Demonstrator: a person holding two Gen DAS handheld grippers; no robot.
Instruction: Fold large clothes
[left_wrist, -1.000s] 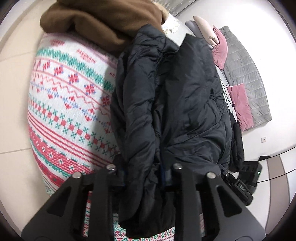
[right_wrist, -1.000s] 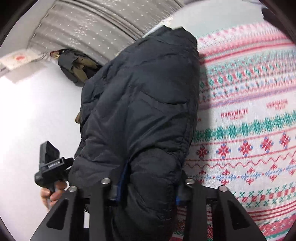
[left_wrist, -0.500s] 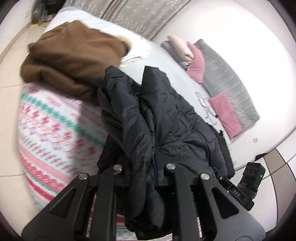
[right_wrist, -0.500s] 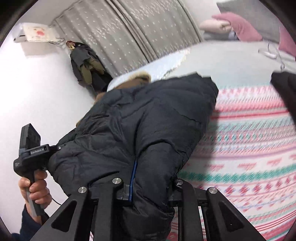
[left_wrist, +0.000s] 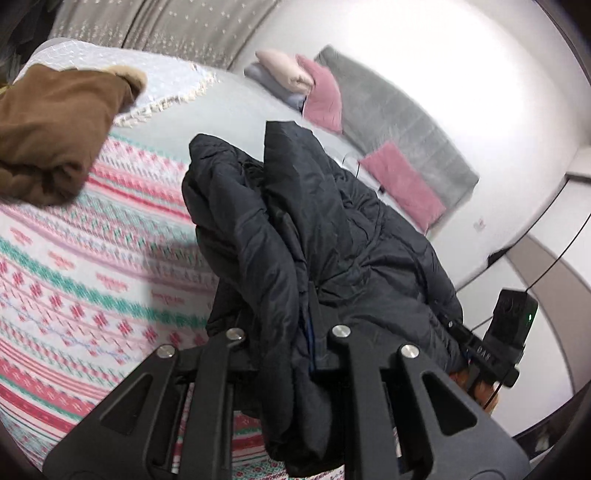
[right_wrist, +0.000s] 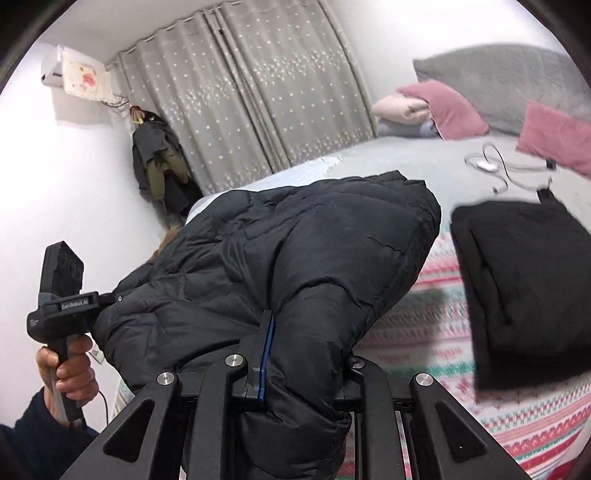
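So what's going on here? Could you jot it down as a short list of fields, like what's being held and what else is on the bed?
held item: dark puffy quilted jacket
left gripper: shut on the jacket
right gripper: shut on the jacket
surface: patterned red, green and white knit blanket
also on bed: brown fleece garment; folded black garment; pink pillows
backdrop: grey star-dotted curtain

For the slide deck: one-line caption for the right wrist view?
Right gripper shut on a black puffer jacket above a patterned blanket, folded black garment alongside.
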